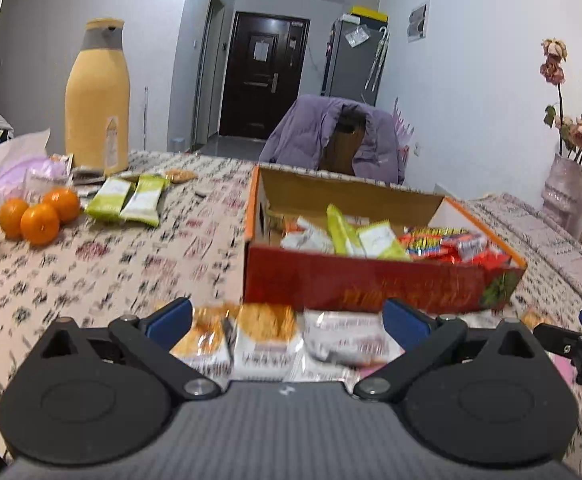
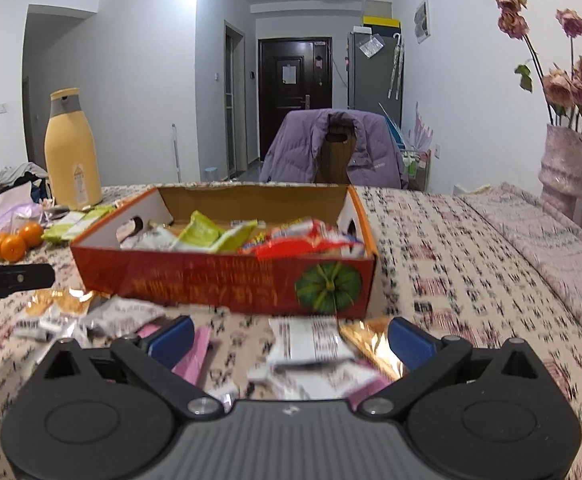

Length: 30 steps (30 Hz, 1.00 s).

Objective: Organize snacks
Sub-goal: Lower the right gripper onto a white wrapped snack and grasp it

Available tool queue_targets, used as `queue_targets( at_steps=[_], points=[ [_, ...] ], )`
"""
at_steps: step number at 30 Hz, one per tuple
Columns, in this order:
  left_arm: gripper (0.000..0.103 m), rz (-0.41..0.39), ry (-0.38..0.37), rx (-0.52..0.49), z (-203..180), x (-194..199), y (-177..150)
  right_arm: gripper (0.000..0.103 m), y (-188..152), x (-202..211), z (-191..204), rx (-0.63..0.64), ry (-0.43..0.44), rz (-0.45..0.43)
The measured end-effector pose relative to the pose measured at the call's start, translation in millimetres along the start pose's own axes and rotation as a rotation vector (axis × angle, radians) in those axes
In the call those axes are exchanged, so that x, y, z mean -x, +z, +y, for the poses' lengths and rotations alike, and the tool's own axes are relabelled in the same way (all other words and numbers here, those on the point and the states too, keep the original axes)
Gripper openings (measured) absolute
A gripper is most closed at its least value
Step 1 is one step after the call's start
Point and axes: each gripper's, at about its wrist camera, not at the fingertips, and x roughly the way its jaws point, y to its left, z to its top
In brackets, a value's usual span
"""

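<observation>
Left gripper (image 1: pixel 287 322): fingers (image 1: pixel 171 317) spread wide, holding nothing; three snack packets (image 1: pixel 265 334) lie on the desk (image 1: pixel 111 272) between them. Right gripper (image 2: pixel 291 338): fingers (image 2: pixel 409 342) spread wide, empty; white packet (image 2: pixel 311 340) and gold wrapper (image 2: pixel 367 340) between them, pink packet (image 2: pixel 195 354) beside the left finger. Just beyond both: red cardboard box (image 2: pixel 227 280), open, part-filled with snacks (image 2: pixel 251 236). Farther left: green packets (image 1: pixel 125 200), three oranges (image 1: pixel 39 216), tall yellow bottle (image 1: pixel 97 100).
</observation>
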Motion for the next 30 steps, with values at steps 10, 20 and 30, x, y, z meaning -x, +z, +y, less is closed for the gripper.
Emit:
queue_targets(
  at_steps=[10, 20, 30],
  points=[
    [0.103, 0.026, 0.002, 0.01, 5.3, 10.2, -17.6, 0.103, -27.5, 5.1, 2.6, 0.015, 0.01, 0.057],
    [0.103, 0.037, -0.01, 0.005, 4.4, 19.5, -24.0, 0.091, -40.9, -4.6, 29.3, 0.077, 0.073, 0.114],
    [0.103, 0.08, -0.028, -0.01, -0.5, 16.9, -32.9, 0.048, -45.3, -10.7, 30.4, 0.087, 0.12, 0.159]
  ],
)
